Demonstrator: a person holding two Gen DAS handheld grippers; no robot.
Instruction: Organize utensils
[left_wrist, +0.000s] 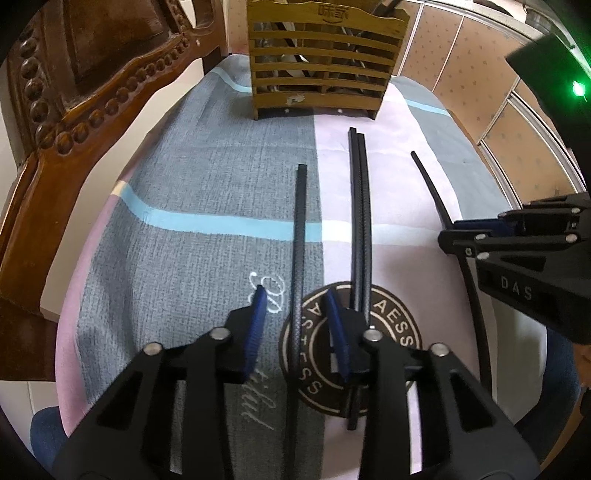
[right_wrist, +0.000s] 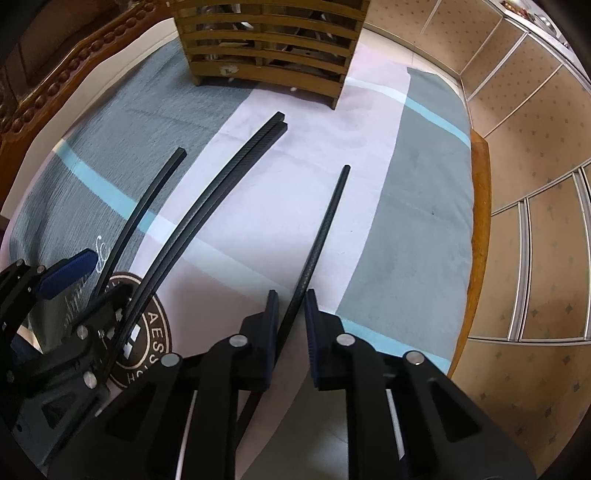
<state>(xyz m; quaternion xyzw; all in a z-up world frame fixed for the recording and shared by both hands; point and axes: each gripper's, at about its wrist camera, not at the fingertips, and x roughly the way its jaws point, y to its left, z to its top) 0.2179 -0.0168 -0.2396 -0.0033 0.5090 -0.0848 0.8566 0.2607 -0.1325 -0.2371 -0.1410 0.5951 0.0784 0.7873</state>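
Working over a worktop (right_wrist: 480, 206) draped in a grey, pink and blue cloth (left_wrist: 207, 177), with four black chopsticks lying on it, all pointing lengthwise toward the slatted wooden holder (left_wrist: 325, 66) at the far end. Straddling the leftmost chopstick (left_wrist: 300, 229) with the left claw (left_wrist: 297, 317): spread, blue pads clear of the stick on both sides, nothing pinched. Straddling the rightmost chopstick (right_wrist: 325, 229) with the right claw (right_wrist: 291, 317): parted only narrowly, close to the stick on the right-hand side, yet not visibly squeezing it from both sides (so reckoned as not gripping yet). Leaving the middle pair (left_wrist: 359, 206) side by side and touching, between the two claws, claimed by neither. Worth noting for the coming move: lying along each claw's own forward line, far ends toward the holder, near ends back under the claws, so closing across the narrow width should catch each stick squarely. Nearer for the left stick, the left hand; for the right stick, the right. Probably early in the job, with all four still flat on the cloth and other utensils only dimly seen behind the slats. Likely to droop or swing if pinched so near one end
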